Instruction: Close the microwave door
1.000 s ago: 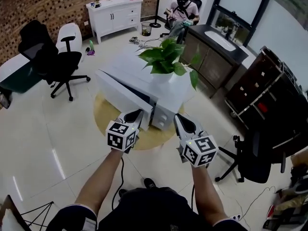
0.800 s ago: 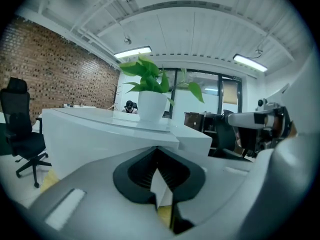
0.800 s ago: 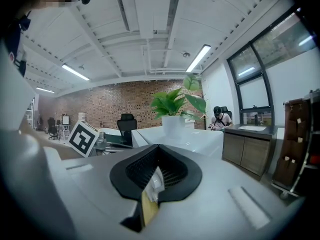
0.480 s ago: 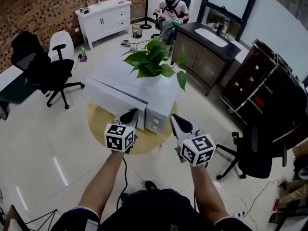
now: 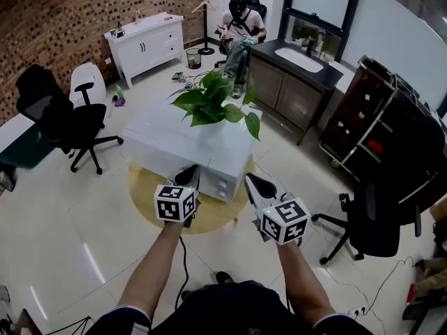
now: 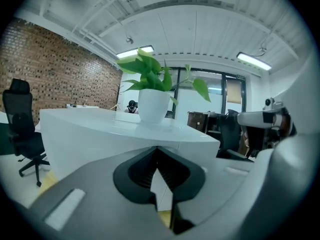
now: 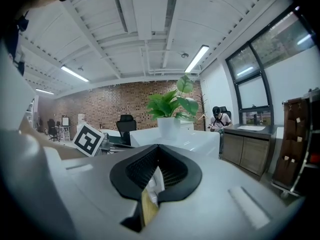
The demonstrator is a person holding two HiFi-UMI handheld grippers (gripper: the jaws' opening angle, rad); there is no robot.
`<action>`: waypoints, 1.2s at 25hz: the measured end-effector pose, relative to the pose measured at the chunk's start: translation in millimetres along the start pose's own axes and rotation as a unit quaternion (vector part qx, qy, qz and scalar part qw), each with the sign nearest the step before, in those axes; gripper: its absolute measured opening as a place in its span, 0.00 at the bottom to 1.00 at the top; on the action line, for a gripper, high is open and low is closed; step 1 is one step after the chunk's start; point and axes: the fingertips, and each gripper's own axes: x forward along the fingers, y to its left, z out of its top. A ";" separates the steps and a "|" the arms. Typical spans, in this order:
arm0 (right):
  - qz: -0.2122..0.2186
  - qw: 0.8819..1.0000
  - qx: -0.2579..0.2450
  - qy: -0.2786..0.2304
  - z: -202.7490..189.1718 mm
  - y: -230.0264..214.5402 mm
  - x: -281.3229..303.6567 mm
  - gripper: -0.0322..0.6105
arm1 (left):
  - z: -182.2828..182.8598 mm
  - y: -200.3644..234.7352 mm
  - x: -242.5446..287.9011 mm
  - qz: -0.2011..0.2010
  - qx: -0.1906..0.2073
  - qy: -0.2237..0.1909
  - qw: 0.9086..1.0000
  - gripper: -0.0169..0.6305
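Microwave [image 5: 183,139]: just one, a plain white box sitting on the round yellowish bench [image 5: 148,195] in the middle of the room.
Door [image 5: 159,152]: looks flush with the front of the box, no gap showing from the head view; the narrow control strip sits at its right end.
Plant [image 5: 213,102]: one, green and leafy, in a white pot parked on top of the microwave.
Tongs: two, each with a marker cube on the back.
Left tongs [image 5: 190,173]: clenched with nothing between the jaws, only a thin sliver of the microwave front peeking through. The tip is right up at the door, near its right end, but contact can't be judged.
Right tongs [image 5: 253,181]: also clenched and empty, hanging just off the microwave's right front corner and clear of it.
Office chairs: three black ones. One is off to the left [image 5: 66,117], one to the right [image 5: 380,222], and one is at the back with a person [image 5: 241,23] sitting in it.
Cabinet [image 5: 147,44]: one, white, against the brick wall.
Floor: pale glossy tiles all around the bench.
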 end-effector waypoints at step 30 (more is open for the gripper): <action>0.215 0.976 -0.023 -0.022 20.2 209.5 51.2 0.05 | 50.6 20.6 -232.9 0.054 -0.011 -0.115 0.992 0.05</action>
